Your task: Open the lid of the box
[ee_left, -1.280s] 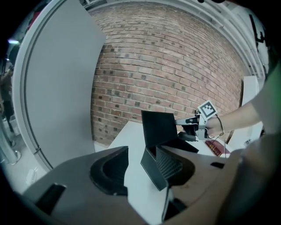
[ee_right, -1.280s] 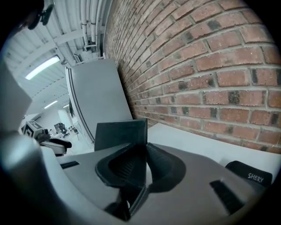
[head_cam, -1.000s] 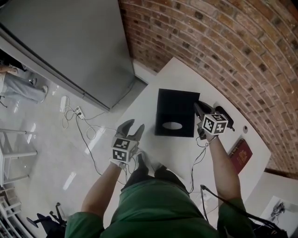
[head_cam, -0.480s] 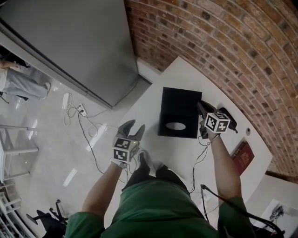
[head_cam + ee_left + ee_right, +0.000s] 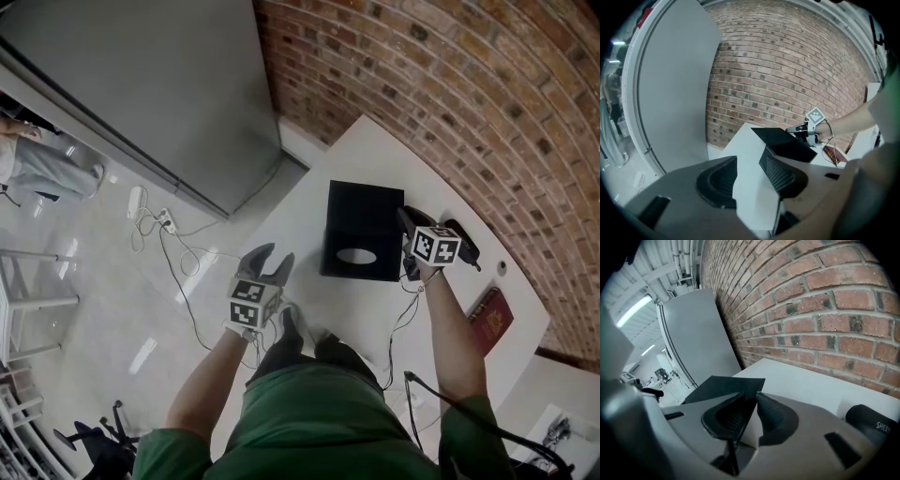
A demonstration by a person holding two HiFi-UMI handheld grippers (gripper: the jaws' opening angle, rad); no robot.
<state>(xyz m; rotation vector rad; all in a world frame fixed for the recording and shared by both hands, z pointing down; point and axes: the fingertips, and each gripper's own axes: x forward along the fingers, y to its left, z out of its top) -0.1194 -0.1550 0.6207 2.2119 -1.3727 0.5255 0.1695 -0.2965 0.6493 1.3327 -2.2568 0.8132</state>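
Note:
A black box (image 5: 361, 230) with an oval opening in its front part stands on the white table (image 5: 375, 155). My right gripper (image 5: 405, 221) is at the box's right edge, its jaws shut on the thin edge of the black lid (image 5: 723, 385). That lid edge runs between the two pads of the right gripper (image 5: 751, 398). My left gripper (image 5: 271, 260) hangs off the table's left side over the floor, open, with nothing between its jaws. From the left gripper (image 5: 750, 176), the box (image 5: 785, 145) and the right gripper (image 5: 800, 131) show ahead.
A black case (image 5: 463, 240) lies right of the box, and a red booklet (image 5: 487, 317) lies nearer the table's front right. A brick wall (image 5: 450, 84) backs the table. A grey panel (image 5: 131, 84) stands at the left, with cables (image 5: 159, 230) on the floor.
The head view has drifted slightly. Both grippers hold nearly the same places, the right one staying on the lid's edge.

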